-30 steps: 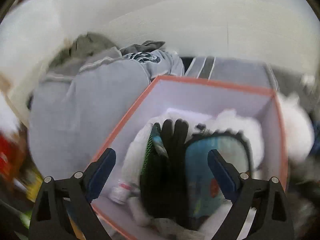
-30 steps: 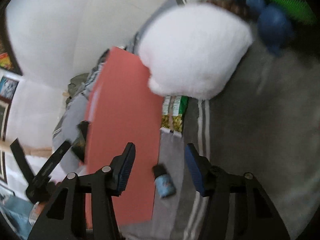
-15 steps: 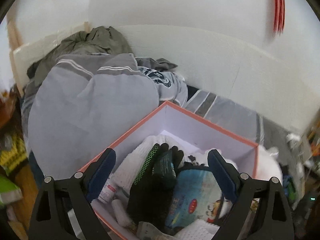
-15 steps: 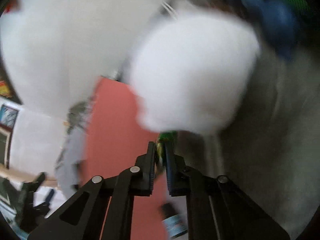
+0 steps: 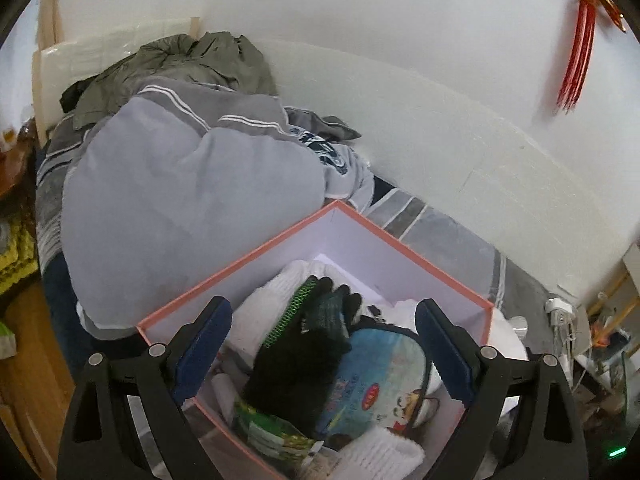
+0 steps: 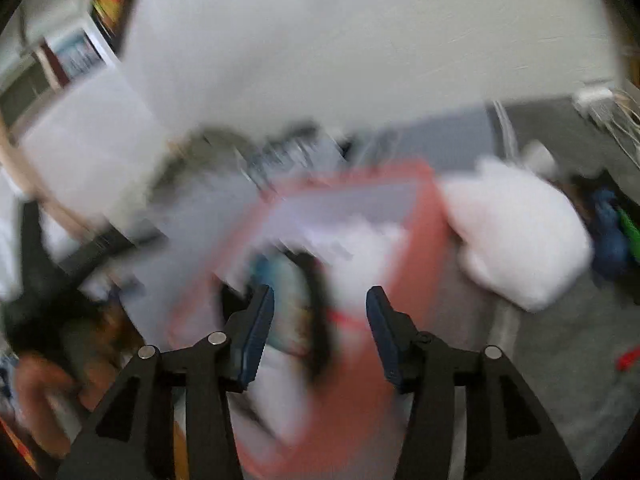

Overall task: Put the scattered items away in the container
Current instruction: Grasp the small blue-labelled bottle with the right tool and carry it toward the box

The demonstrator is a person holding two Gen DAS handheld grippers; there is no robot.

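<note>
A salmon-rimmed box (image 5: 248, 276) with pale inner walls sits on the bed. It holds a black glove (image 5: 304, 356), a blue cartoon pouch (image 5: 380, 380), white knitted pieces (image 5: 280, 292) and a green snack packet (image 5: 272, 436). My left gripper (image 5: 322, 312) hovers open over the box's near side with nothing between its pads. The right wrist view is blurred. There my right gripper (image 6: 320, 294) is above the box (image 6: 432, 240) with its jaws opening, and I see nothing held between them. A white plush (image 6: 520, 240) lies against the box's right side.
A grey duvet (image 5: 180, 200) and an olive jacket (image 5: 192, 64) are heaped left of and behind the box. The white wall runs behind, with a red tassel (image 5: 580, 40). A blue toy (image 6: 608, 232) lies right of the plush on the grey striped cover (image 5: 440, 232).
My right gripper shut near the green packet beside the box, then swung up over the box, and its jaws now stand apart. The left gripper rose and rolled, staying open.
</note>
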